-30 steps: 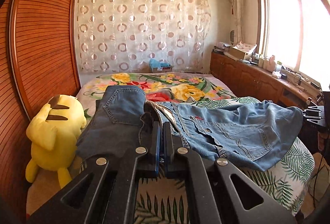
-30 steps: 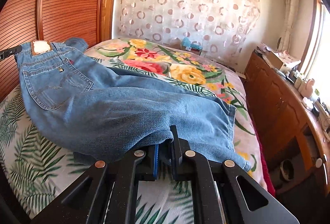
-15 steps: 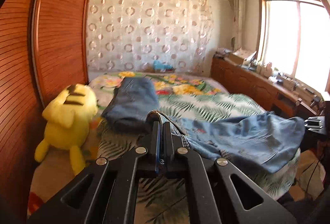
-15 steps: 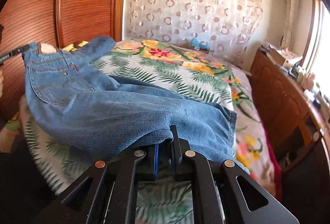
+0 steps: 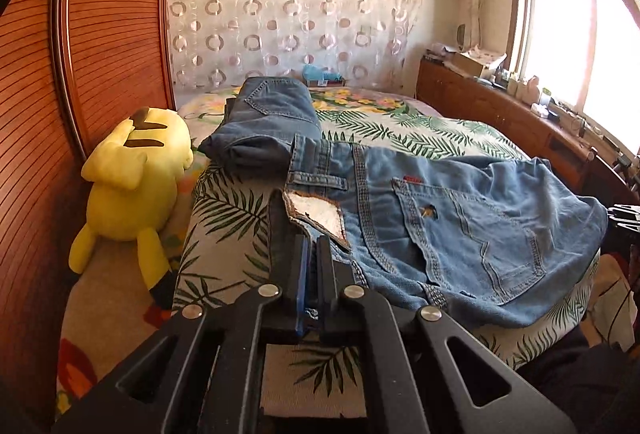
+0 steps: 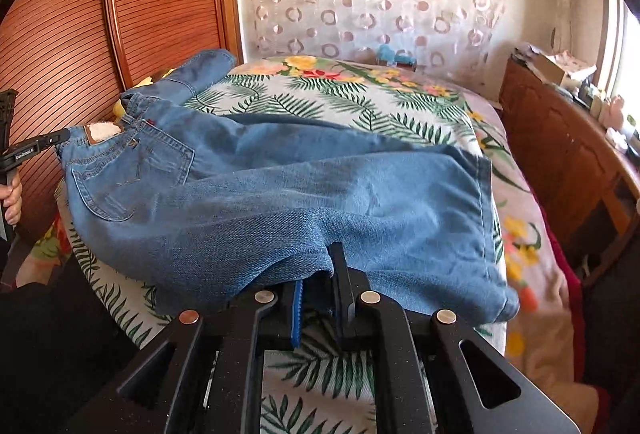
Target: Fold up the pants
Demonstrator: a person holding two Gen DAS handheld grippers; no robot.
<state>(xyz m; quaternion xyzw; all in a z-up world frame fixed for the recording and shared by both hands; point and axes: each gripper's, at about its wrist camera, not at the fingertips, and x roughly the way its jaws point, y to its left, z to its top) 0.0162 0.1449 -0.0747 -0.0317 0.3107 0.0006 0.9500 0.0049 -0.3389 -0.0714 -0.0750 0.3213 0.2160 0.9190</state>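
Note:
Light blue jeans (image 5: 460, 214) lie spread across the near end of the bed, back pockets up. My left gripper (image 5: 314, 240) is shut on the waistband just below the pale leather patch (image 5: 316, 214). In the right wrist view the same jeans (image 6: 320, 194) stretch from the waistband at the left to the leg hems at the right, and the left gripper (image 6: 60, 136) shows at the waistband corner. My right gripper (image 6: 320, 266) holds a bunched fold of the leg near the hem; its jaws are opening slightly, with denim still between the pads.
A second, darker pair of jeans (image 5: 272, 122) lies folded farther up the leaf-print bed (image 5: 420, 138). A yellow plush toy (image 5: 136, 174) sits between the bed and the wooden wardrobe door (image 5: 100, 54). A wooden cabinet (image 5: 500, 114) runs along the right, under the window.
Both grippers drew the jeans back toward the near end of the bed and lower. The cloth now lies flatter, with the waistband patch facing up. The gap in the right jaws widened slightly.

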